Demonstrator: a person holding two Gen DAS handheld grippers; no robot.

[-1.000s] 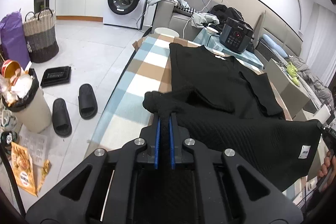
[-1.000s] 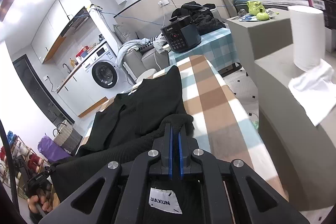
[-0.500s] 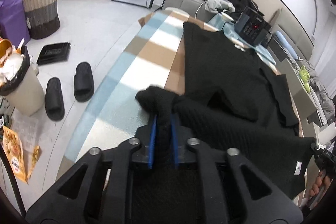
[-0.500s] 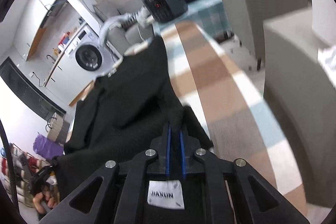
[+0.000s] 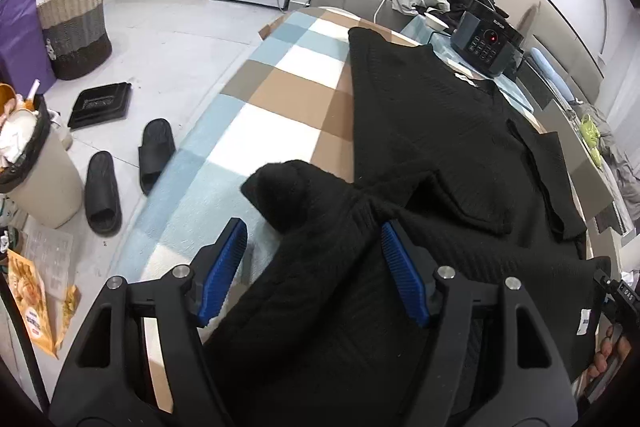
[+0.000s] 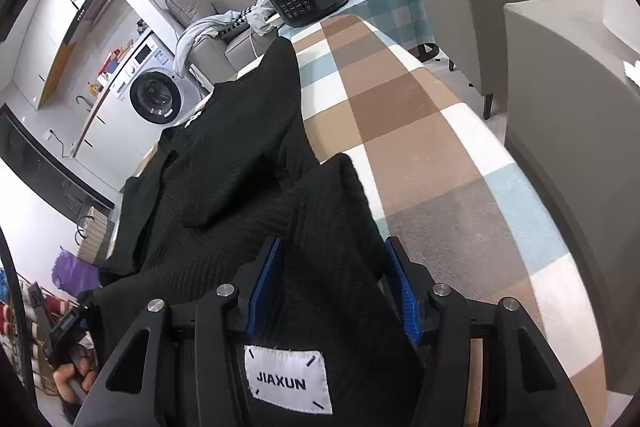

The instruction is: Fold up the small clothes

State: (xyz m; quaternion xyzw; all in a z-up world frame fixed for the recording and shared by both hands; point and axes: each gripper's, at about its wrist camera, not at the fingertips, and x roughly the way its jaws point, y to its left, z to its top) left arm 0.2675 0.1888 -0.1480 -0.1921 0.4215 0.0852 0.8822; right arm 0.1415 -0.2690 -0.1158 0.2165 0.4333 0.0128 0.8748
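Note:
A black knit garment (image 5: 432, 131) lies on the checked table cover (image 5: 280, 95), its near hem folded up over the body. My left gripper (image 5: 314, 239) is open, its blue pads (image 5: 224, 267) standing apart on either side of the hem's left corner, which lies loose between them. In the right wrist view the same garment (image 6: 240, 131) shows, with a white JIAXUN label (image 6: 288, 381) at the hem. My right gripper (image 6: 332, 259) is open too, and the hem's right corner lies between its blue pads (image 6: 400, 287).
A black rice cooker (image 5: 486, 41) stands past the far end of the table. Slippers (image 5: 120, 171), a bin (image 5: 28, 167) and a woven basket (image 5: 74, 31) are on the floor at the left. Grey cabinets (image 6: 572, 67) stand close on the right.
Both grippers have opened and let go of the hem corners they held. They have lowered the folded hem onto the garment and the table.

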